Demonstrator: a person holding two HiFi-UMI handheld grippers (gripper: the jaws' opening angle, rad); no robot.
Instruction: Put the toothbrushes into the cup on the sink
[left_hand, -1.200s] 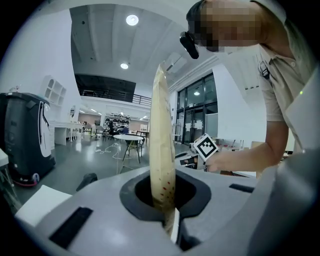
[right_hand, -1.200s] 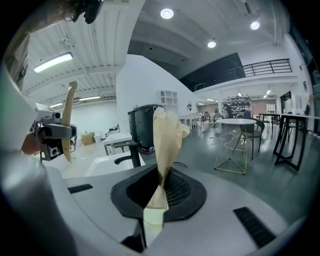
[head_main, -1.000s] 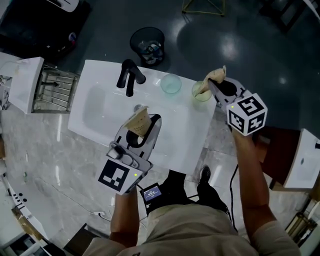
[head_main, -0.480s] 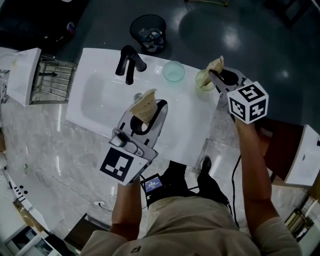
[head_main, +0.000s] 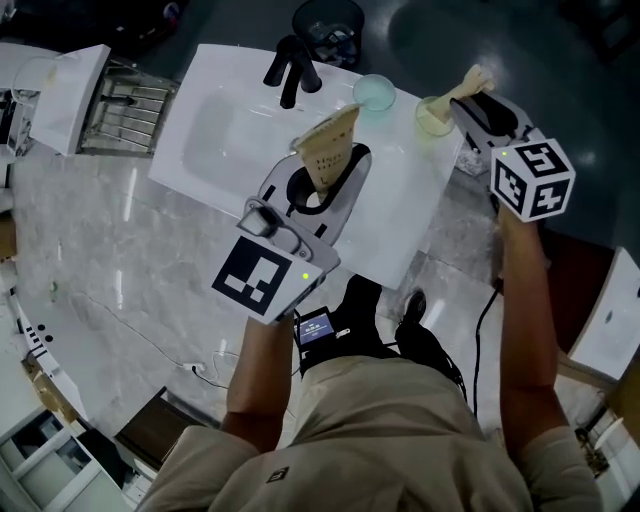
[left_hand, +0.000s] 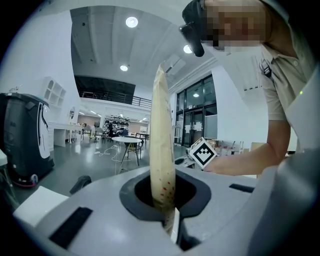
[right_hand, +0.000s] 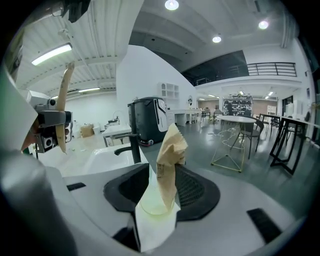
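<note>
A toothbrush in a brown paper packet (head_main: 328, 150) stands upright in my left gripper (head_main: 325, 178), which is shut on it above the white sink (head_main: 225, 135). The left gripper view shows the packet (left_hand: 162, 145) clamped at its lower end. My right gripper (head_main: 470, 100) is at the yellow-green cup (head_main: 432, 118) on the sink's right rim, and its jaws are opening. A second packet (right_hand: 169, 160) leans in that cup (right_hand: 152, 207) between the spread jaws, with the pads off it.
A pale blue cup (head_main: 374, 92) stands just left of the yellow-green one. The black faucet (head_main: 293, 62) rises at the sink's back edge. A black bin (head_main: 330, 20) is on the floor beyond. A wire rack (head_main: 125, 100) sits to the left on the marble counter.
The right gripper's jaws have spread, and the packet they held now rests in the yellow-green cup. The left gripper has carried its packet farther over the sink, toward the cups.
</note>
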